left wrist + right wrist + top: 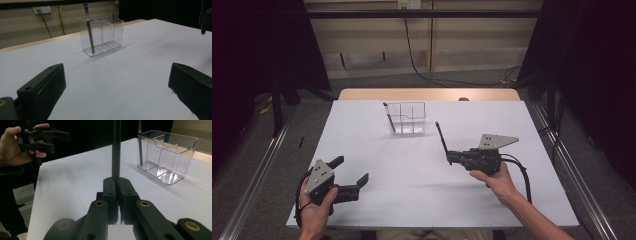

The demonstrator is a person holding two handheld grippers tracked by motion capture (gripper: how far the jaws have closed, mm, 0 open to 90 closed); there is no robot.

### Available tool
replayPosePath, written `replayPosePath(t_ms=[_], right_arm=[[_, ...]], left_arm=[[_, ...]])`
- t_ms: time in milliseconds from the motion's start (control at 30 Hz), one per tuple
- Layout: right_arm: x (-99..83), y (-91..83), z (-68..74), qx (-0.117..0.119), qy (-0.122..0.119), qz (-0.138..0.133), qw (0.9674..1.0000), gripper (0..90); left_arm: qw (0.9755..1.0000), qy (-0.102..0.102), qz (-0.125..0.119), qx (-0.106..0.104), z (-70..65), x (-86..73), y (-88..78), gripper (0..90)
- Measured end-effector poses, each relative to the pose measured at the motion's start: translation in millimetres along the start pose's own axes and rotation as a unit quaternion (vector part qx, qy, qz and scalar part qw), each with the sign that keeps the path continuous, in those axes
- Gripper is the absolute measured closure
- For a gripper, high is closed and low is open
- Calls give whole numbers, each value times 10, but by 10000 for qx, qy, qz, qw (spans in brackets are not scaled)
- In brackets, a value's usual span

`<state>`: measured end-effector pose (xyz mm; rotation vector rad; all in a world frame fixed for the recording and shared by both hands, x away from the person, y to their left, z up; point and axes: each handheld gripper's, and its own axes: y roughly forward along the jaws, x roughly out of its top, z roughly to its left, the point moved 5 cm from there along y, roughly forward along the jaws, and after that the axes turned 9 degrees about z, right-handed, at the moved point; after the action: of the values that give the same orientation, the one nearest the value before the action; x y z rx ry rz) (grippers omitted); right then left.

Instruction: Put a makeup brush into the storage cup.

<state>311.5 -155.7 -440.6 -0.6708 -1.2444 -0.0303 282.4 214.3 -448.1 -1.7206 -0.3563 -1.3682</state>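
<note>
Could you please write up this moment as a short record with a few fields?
right gripper: shut on a dark pen, held above the table
left gripper: open, nothing between the jaws
clear holder: far side of the white table, several compartments
second pen: stands tilted in the holder's left end compartment

Holder [407, 118] at 12 o'clock on surface [412, 195], pen [389, 118] standing in its left compartment. Second pen [442, 138] at 3 o'clock of holder, near.
</note>
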Motion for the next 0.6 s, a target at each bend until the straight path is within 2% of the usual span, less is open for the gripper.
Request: replayPosePath(t_ms=[67,267,367,467,500,600], right_arm=[[4,2,-2,0,-3,-12,10000,849],[2,7,-1,4,-18,14,10000,849],[1,13,2,11,-16,19,10000,849],[6,10,12,29,-19,-1,10000,849],[7,9,14,31,-21,3,10000,849],[5,14,19,35,-19,1,10000,849]], left_arm=[[9999,-78,-33,-72,-16,16,13,13],[9999,46,-80,-109,-97,99,68,13],[9998,37,-112,-144,-128,158,87,13],[9996,136,-142,-197,-171,232,103,15],[9994,228,-164,-181,-200,273,117,14],[9990,188,-230,-341,-250,343,145,13]])
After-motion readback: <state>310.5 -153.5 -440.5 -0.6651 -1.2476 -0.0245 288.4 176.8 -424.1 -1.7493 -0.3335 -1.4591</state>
